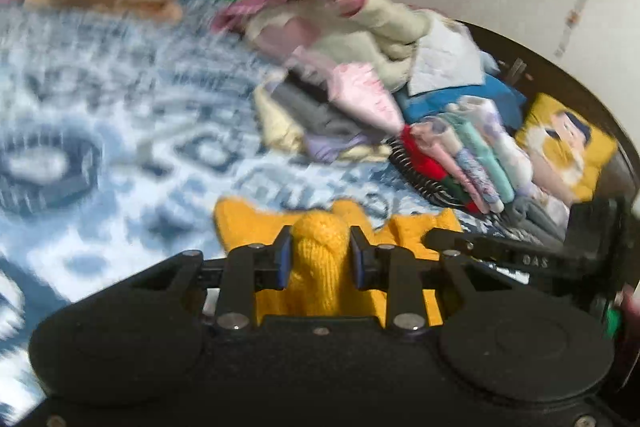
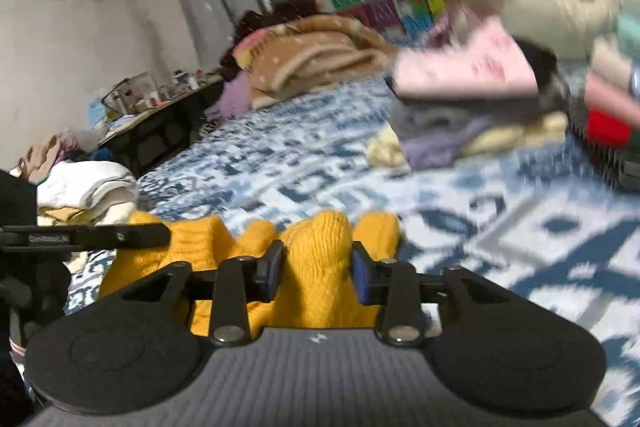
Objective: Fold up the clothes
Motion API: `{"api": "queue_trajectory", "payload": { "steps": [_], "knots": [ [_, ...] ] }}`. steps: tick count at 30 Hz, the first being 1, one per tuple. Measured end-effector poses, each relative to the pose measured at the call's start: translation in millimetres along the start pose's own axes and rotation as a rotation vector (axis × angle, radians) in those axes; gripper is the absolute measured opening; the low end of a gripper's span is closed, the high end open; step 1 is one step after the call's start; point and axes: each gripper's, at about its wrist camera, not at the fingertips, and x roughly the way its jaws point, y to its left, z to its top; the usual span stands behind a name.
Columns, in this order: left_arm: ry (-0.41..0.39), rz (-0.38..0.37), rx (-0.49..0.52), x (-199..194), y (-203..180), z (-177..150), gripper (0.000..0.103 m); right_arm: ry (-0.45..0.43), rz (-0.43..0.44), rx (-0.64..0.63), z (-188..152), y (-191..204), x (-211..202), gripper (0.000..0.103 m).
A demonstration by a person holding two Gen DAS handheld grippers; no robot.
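Observation:
A yellow knit garment (image 1: 320,239) is bunched between the fingers of my left gripper (image 1: 320,251), which is shut on a fold of it just above the blue-and-white patterned bedspread (image 1: 120,131). My right gripper (image 2: 316,263) is shut on another fold of the same yellow knit garment (image 2: 320,239). The rest of the garment hangs below both grippers and is mostly hidden. The other gripper's black arm shows at the right edge of the left wrist view (image 1: 500,247) and at the left edge of the right wrist view (image 2: 80,233).
A heap of loose clothes (image 1: 352,39) and a stack of folded clothes (image 1: 472,159) lie on the bed's right side. A brown blanket (image 2: 312,55) lies at the far end. A yellow cushion (image 1: 564,143) leans by the dark bed frame. A cluttered desk (image 2: 152,99) stands left.

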Motion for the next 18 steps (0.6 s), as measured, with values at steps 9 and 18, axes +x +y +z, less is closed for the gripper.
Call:
{"api": "queue_trajectory", "payload": {
  "steps": [9,18],
  "knots": [
    [-0.038,0.071,-0.066,-33,1,-6,0.067,-0.076,-0.02,0.052,-19,-4,-39,0.067],
    [0.014,0.047,-0.031,-46,-29,-46,0.036,-0.04,0.044,-0.01,-41,11,-53,0.033]
  ]
}}
